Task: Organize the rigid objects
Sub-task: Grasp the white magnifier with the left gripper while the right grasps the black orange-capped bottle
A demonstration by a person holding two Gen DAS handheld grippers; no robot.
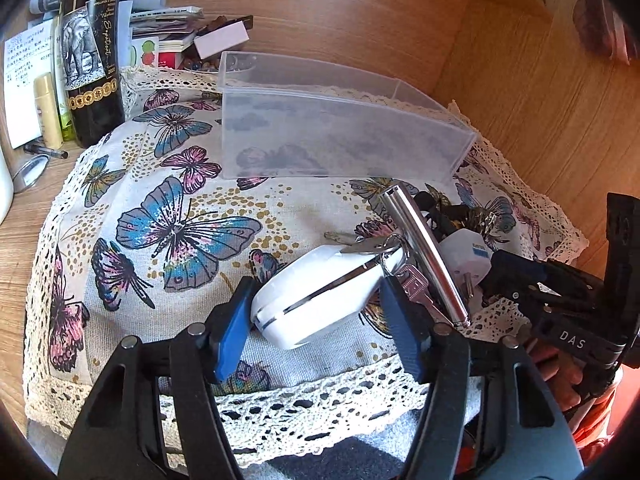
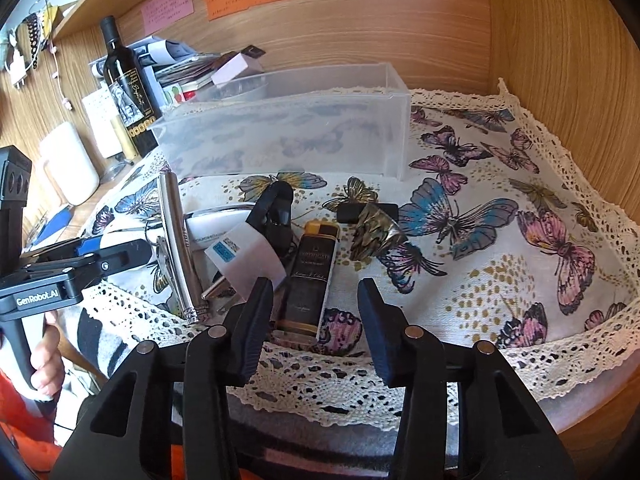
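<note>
In the left wrist view, my left gripper (image 1: 318, 284) stands open around a white oval device with chrome trim (image 1: 316, 300) that lies on the butterfly cloth (image 1: 180, 220). Its blue pads sit close on both sides. A silver metal tube (image 1: 424, 252), keys (image 1: 412, 284) and a white plug adapter (image 1: 468, 256) lie just to the right. In the right wrist view, my right gripper (image 2: 316, 282) is open over a black and gold box (image 2: 308, 280), with a gap at the right pad. A clear plastic bin (image 2: 288, 136) stands behind, and nothing shows inside it.
A wine bottle (image 1: 94, 60), small bottles and stacked papers crowd the back left. A black clip (image 2: 274, 212) and a patterned hair clip (image 2: 372, 228) lie near the box. Wooden walls close off the back and right. The cloth's right half (image 2: 520, 240) holds nothing.
</note>
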